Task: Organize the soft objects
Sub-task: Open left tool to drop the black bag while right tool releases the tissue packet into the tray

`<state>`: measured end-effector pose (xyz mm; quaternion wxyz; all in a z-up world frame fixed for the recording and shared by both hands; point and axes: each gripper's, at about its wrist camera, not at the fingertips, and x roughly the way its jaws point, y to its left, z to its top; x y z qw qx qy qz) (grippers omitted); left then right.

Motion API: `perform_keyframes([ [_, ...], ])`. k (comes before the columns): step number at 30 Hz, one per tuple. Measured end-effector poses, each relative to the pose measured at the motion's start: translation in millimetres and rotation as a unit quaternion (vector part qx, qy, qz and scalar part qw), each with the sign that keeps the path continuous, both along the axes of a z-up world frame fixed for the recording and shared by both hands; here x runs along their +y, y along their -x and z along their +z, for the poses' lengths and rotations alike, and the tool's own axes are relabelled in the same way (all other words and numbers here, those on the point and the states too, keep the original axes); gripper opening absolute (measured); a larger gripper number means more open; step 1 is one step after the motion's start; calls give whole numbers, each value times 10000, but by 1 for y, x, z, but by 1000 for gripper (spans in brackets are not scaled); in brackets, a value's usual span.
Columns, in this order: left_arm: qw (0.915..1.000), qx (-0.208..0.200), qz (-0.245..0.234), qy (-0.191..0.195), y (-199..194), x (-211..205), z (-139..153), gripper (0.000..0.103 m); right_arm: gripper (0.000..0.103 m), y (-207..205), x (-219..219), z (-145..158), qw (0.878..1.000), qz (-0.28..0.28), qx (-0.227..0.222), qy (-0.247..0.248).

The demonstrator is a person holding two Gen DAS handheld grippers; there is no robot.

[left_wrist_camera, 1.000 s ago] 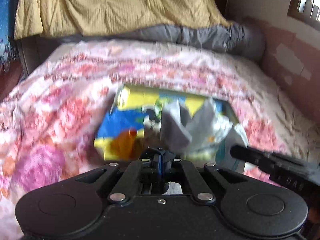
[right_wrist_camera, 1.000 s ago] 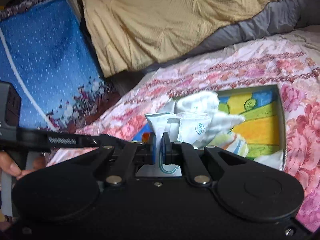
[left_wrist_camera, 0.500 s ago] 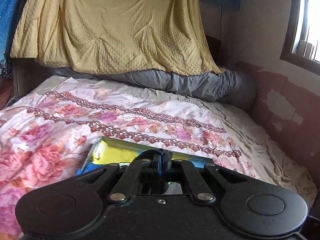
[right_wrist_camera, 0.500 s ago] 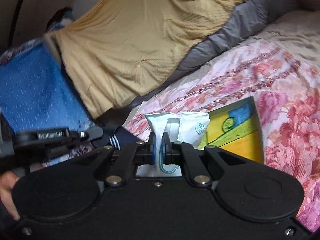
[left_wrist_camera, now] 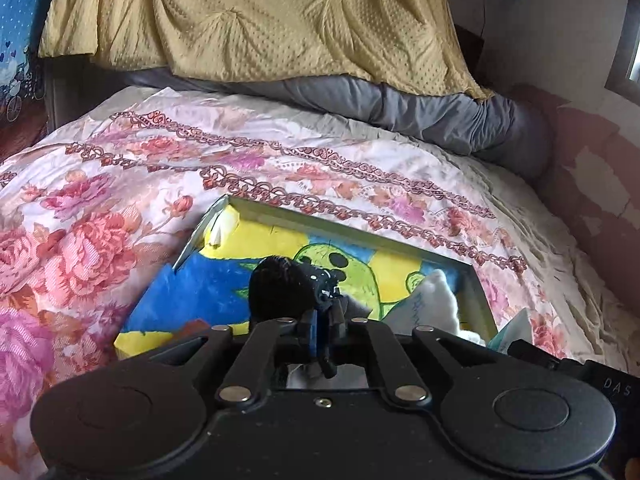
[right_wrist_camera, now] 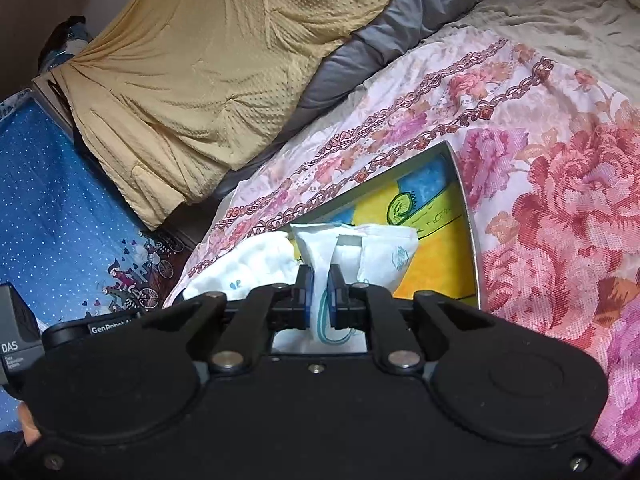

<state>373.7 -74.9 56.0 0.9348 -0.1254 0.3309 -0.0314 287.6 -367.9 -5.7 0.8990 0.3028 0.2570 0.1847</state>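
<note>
A shallow tray (left_wrist_camera: 360,240) with a blue, yellow and green drawing on its floor lies on the floral bedspread (left_wrist_camera: 80,248). My left gripper (left_wrist_camera: 325,316) is over the tray's near part. Its jaws are opening, still pinching a soft piece (left_wrist_camera: 280,288) that is black and fuzzy at the end and grey near the pads. My right gripper (right_wrist_camera: 321,280) is over the tray's (right_wrist_camera: 466,216) near edge, jaws opening, pads still against a white diaper (right_wrist_camera: 384,256) with teal print. A white cloth (right_wrist_camera: 256,260) lies beside it; in the left view it (left_wrist_camera: 436,300) sits in the tray's right corner.
A yellow blanket (left_wrist_camera: 260,20) hangs over the headboard above a rolled grey quilt (left_wrist_camera: 440,112). A pink wall (left_wrist_camera: 592,160) runs along the bed's right side. A blue dotted cloth (right_wrist_camera: 60,208) hangs left of the bed. A hand (right_wrist_camera: 28,432) holds the left gripper.
Both grippers have come down toward the tray, which now shows more of its floor. The right gripper has rolled and its pads stand slightly wider on the diaper. The black piece now sticks up past the left fingertips.
</note>
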Motion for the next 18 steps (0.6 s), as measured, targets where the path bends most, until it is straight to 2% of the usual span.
perform_keyframes([
  [2,10000,40,10,-8,2,2,0,12,8,1,1,4,10000,3,4,52],
  [4,10000,64,11,-41,4,2,1,14,15,-3,1,5,10000,-10,40,66],
  [6,9999,70,-3,-79,5,0,3,18,28,-6,2,5,10000,-14,46,66],
  [9,9999,58,-22,-132,9,-3,8,21,35,-5,0,7,10000,-13,45,53],
  [16,9997,-22,-88,-219,28,-8,23,37,53,5,-3,19,10000,38,-6,2],
  [18,9996,-71,-116,-228,35,-9,29,43,63,10,-2,24,10000,62,-26,1],
])
